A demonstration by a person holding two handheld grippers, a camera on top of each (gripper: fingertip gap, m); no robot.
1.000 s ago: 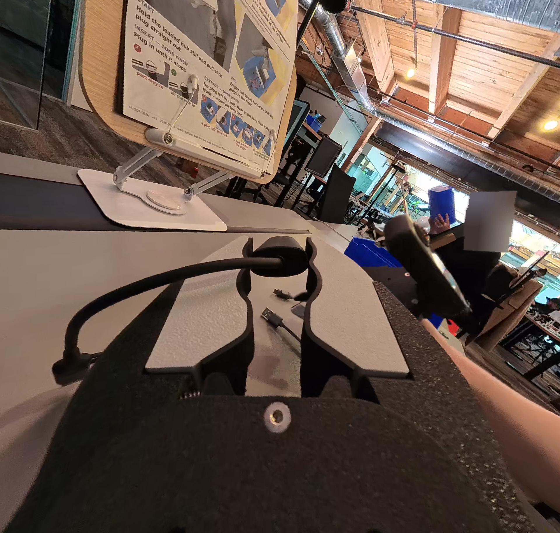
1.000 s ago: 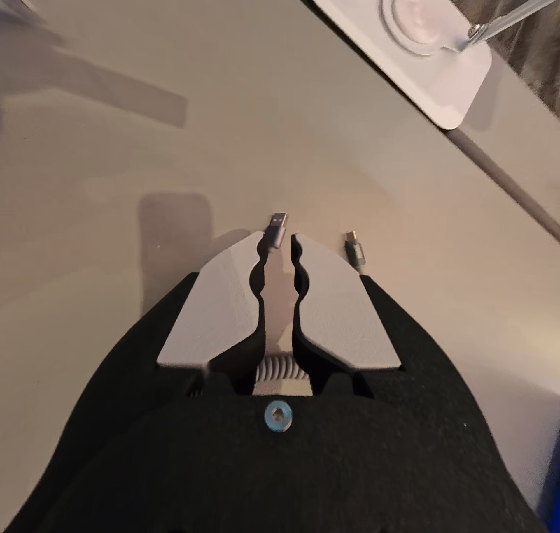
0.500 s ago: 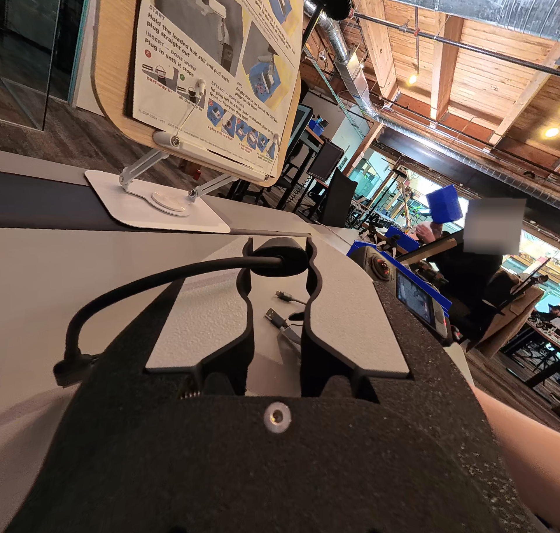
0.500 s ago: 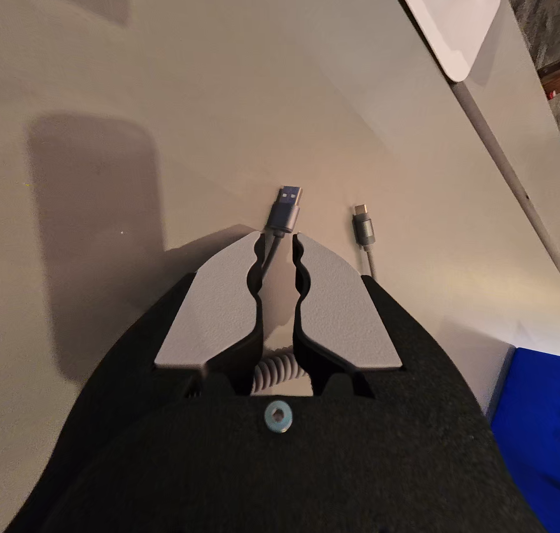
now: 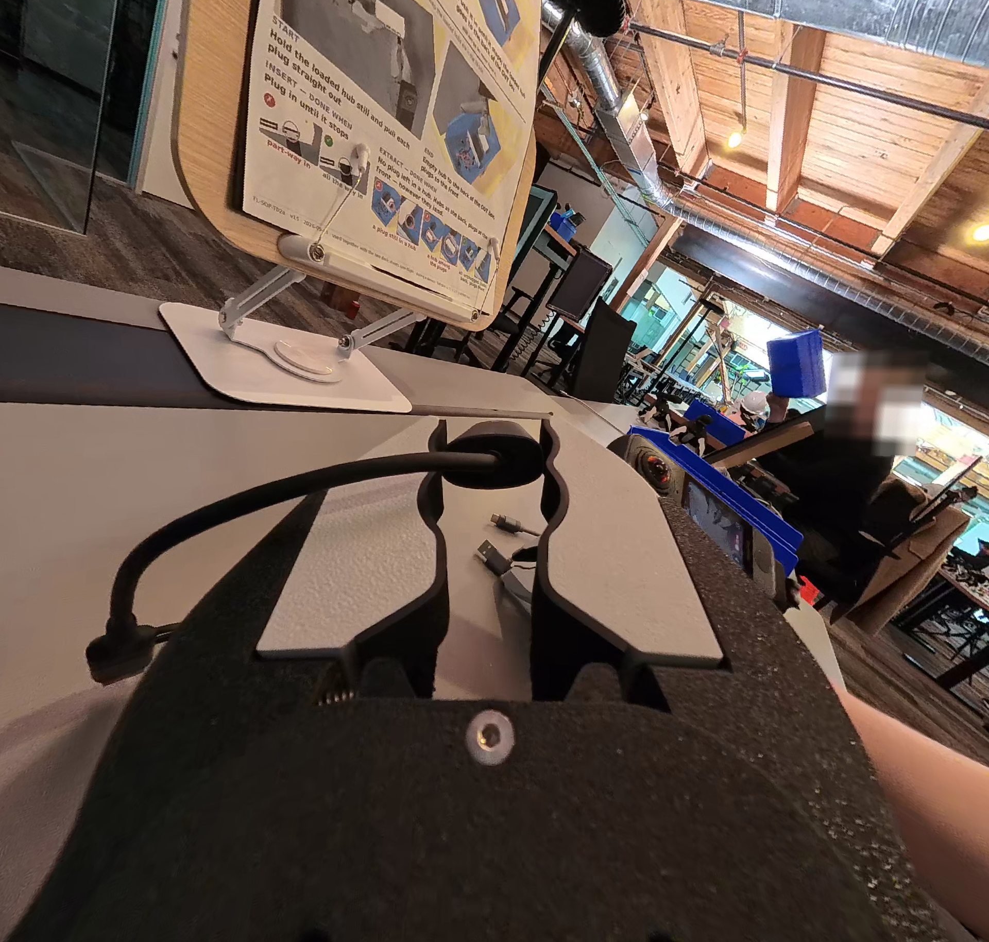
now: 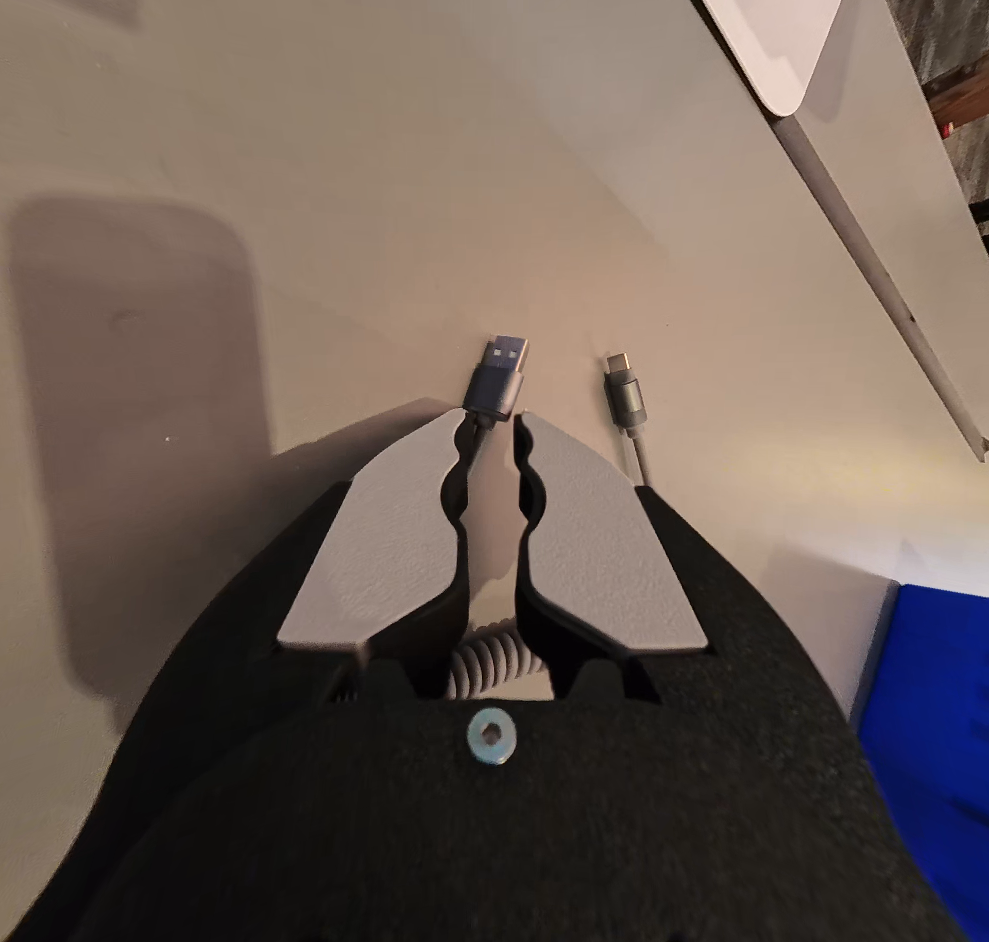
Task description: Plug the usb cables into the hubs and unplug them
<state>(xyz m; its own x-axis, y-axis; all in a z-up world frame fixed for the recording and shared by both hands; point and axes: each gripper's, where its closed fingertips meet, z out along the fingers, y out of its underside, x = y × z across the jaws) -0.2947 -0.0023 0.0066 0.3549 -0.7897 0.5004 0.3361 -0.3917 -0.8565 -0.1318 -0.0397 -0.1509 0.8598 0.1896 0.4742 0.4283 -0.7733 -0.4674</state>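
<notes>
My left gripper [image 5: 489,456] is shut on a small black hub [image 5: 492,461] at its fingertips, held a little above the grey table [image 5: 107,488]. The hub's black lead [image 5: 257,499] loops left to a black plug [image 5: 115,654]. A grey USB-A plug [image 6: 497,376] lies on the table just beyond my right gripper [image 6: 489,418]. The jaws stand a narrow gap apart and its cable runs between them. A grey USB-C plug [image 6: 623,386] lies to its right. Both plugs show between the left fingers: USB-A [image 5: 489,552], USB-C [image 5: 506,523].
A coiled grey cable [image 6: 492,665] lies under the right gripper. A blue bin [image 6: 936,702] stands at the right table edge. A white stand base [image 5: 278,365] carries an instruction board [image 5: 364,113] at the back. A person stands beyond the table. My hands' fingertips stand some 25 centimetres from each other. It is some 5 centimetres from my right tips to the grey USB-C plug [image 6: 623,386]. Seen from the left wrist view [image 5: 506,522] as well.
My right gripper has dropped closer over the USB-A plug, and its cable now lies between the fingers. Its camera body has come into the left view. The left gripper still holds the hub.
</notes>
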